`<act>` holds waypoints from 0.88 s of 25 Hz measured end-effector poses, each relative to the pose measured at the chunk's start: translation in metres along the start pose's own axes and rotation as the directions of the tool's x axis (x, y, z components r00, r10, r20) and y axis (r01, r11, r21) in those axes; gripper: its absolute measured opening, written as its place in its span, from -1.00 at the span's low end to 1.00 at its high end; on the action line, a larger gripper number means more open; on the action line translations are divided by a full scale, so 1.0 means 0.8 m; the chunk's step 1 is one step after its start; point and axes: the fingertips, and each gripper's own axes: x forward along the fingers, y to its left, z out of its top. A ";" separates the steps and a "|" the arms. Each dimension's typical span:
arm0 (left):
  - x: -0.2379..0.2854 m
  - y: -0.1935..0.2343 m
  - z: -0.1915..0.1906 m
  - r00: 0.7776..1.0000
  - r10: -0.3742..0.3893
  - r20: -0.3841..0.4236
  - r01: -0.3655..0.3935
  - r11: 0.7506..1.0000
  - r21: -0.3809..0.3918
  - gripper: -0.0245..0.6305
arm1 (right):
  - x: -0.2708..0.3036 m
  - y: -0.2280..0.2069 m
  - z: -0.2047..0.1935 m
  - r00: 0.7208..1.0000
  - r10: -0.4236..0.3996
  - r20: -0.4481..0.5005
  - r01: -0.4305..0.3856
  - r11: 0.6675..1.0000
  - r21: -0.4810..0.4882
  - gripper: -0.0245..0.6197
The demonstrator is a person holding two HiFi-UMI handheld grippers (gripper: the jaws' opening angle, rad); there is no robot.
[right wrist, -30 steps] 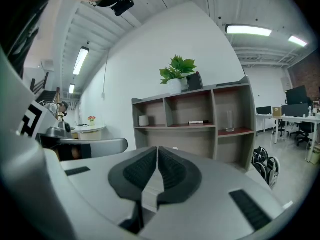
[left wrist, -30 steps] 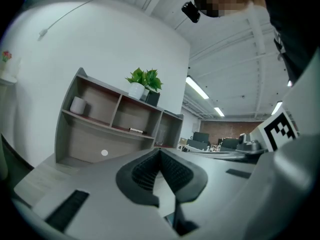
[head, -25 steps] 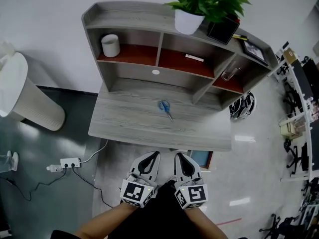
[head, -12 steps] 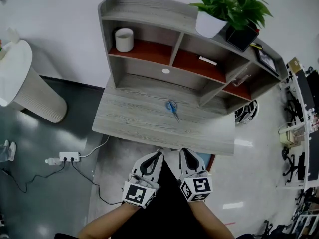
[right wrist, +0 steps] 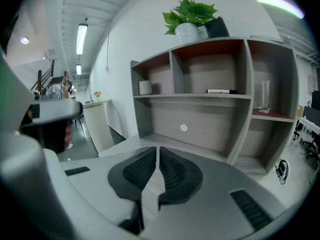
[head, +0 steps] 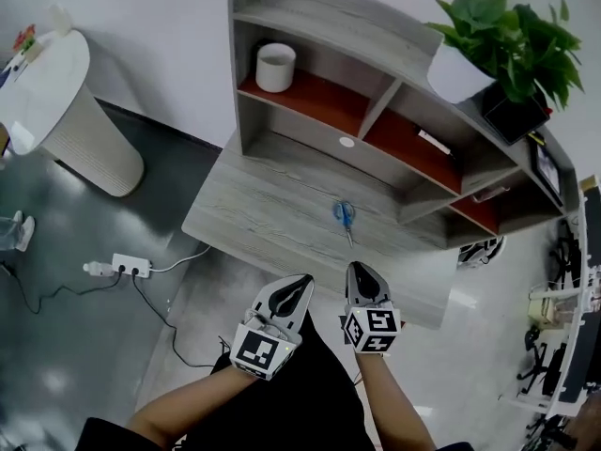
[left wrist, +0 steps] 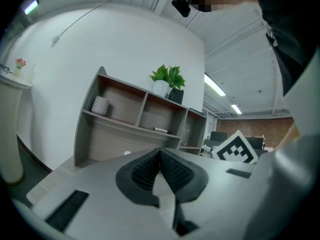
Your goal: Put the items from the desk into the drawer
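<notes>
With my left claw [head: 302, 281] and right claw [head: 361, 269] both pressed together and empty just off the worktop's [head: 246, 205] near edge, I'm only approaching; the scissors [head: 344, 216] lie mid-worktop, so next I'd spread the right claw and reach over them.

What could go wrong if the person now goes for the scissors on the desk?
1. Both the left gripper and the right gripper are shut and empty, so the jaws must open before they reach the scissors.
2. The scissors lie flat on the desk, so the jaws may slip off them or scrape the wood.
3. No open drawer shows yet.
</notes>
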 end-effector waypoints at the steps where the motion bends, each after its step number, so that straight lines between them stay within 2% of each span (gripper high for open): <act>1: 0.007 0.001 0.001 1.000 0.001 -0.002 -0.001 1.000 -0.002 -0.88 | 0.014 -0.008 -0.005 1.000 0.004 -0.024 -0.004 1.000 -0.014 -0.84; 11: 0.074 0.042 -0.012 0.995 0.087 -0.056 -0.087 0.996 0.000 -0.88 | 0.142 -0.080 -0.053 0.975 0.036 -0.219 -0.040 0.999 -0.012 -0.78; 14: 0.088 0.054 -0.017 0.991 0.120 -0.065 -0.121 0.993 -0.008 -0.88 | 0.177 -0.095 -0.073 0.959 0.054 -0.279 -0.063 0.998 -0.022 -0.68; 22: 0.109 0.082 -0.033 0.974 0.208 -0.094 -0.212 0.977 -0.035 -0.88 | 0.265 -0.127 -0.116 0.908 0.089 -0.409 -0.116 0.992 -0.042 -0.64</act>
